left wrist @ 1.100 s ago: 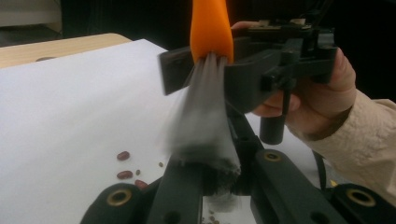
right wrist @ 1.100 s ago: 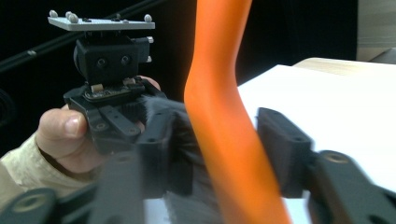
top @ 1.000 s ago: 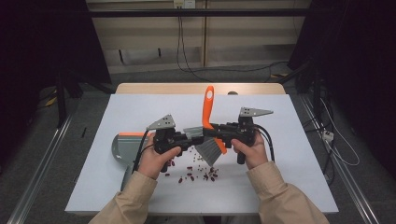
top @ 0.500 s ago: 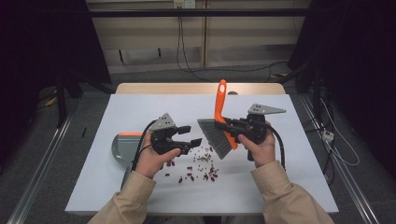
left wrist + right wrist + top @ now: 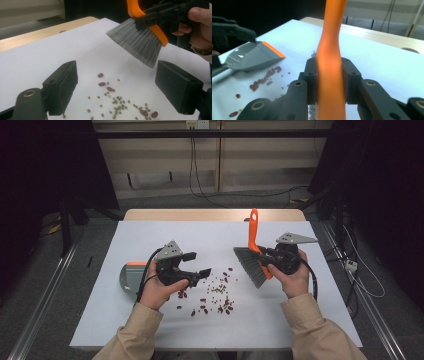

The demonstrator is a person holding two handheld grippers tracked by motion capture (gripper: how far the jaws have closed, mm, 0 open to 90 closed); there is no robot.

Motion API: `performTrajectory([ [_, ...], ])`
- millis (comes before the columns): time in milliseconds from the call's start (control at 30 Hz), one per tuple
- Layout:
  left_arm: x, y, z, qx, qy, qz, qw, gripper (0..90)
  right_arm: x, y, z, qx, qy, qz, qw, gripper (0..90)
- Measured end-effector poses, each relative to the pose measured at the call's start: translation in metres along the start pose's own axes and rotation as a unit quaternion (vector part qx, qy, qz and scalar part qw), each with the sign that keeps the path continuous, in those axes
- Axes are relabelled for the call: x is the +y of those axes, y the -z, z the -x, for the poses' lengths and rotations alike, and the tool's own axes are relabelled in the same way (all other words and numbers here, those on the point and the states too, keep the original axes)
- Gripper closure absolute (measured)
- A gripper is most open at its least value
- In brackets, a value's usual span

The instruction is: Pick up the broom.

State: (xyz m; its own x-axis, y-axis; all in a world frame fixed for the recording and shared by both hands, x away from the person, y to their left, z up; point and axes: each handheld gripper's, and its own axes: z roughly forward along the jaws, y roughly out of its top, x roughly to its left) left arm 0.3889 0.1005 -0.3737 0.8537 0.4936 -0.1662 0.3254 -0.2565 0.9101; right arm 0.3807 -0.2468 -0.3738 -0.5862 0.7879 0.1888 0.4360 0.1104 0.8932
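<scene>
Released by the left gripper [image 5: 197, 265], whose fingers [image 5: 61, 87] have just been opening and now stand spread with nothing between them, the orange-handled hand brush with grey bristles [image 5: 252, 260] has travelled from the centre of the frame to centre right, carried by the right gripper [image 5: 267, 260]. That gripper's fingers [image 5: 310, 82] are clenched on the brush's orange handle, seen up close in the right gripper view, and the bristle head hangs tilted above the white surface [image 5: 150, 235], clear of it. A scatter of small red and green beans [image 5: 212, 295] lies on the surface at lower centre of the high view, just right of and below the left gripper's tips; in the left gripper view they sit between and ahead of the open fingers. A grey dustpan with an orange edge [image 5: 127, 275] rests flat on the surface at centre left, partly hidden behind the left hand [image 5: 155, 290]. The right hand [image 5: 292, 275] holds its gripper near the surface's right side.
</scene>
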Motion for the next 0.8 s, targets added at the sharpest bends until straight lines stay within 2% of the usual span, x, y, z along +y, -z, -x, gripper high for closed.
performTrajectory([
  [100, -0.001, 0.003, -0.002, 0.003, 0.003, 0.003, 1.0, 17.8, -0.004, 0.003, 0.006, -0.018, -0.005, -0.007, 0.9998, 70.7],
  [167, -0.001, 0.005, -0.004, 0.007, 0.006, 0.005, 0.9999, 17.3, -0.006, 0.004, 0.008, -0.035, 0.002, -0.015, 0.9993, 70.7],
  [267, -0.001, 0.008, -0.006, 0.009, 0.008, 0.006, 0.9999, 17.1, -0.008, 0.007, 0.012, -0.045, 0.002, -0.024, 0.9987, 70.8],
  [400, -0.002, 0.011, -0.009, 0.016, 0.007, 0.006, 0.9998, 16.7, -0.01, 0.009, 0.015, -0.076, 0.012, -0.04, 0.9963, 70.8],
  [567, -0.003, 0.014, -0.011, 0.023, 0.006, 0.008, 0.9997, 16.5, -0.016, 0.006, 0.021, -0.088, 0.005, -0.056, 0.9945, 70.8],
  [633, -0.003, 0.016, -0.013, 0.033, 0.004, 0.006, 0.9994, 14.4, -0.018, 0.002, 0.023, -0.088, 0.008, -0.06, 0.9943, 70.7],
  [800, -0.003, 0.022, -0.016, 0.039, 0.004, 0.011, 0.9992, 14.2, -0.021, -0.01, 0.024, -0.098, 0.009, -0.071, 0.9926, 70.7],
])
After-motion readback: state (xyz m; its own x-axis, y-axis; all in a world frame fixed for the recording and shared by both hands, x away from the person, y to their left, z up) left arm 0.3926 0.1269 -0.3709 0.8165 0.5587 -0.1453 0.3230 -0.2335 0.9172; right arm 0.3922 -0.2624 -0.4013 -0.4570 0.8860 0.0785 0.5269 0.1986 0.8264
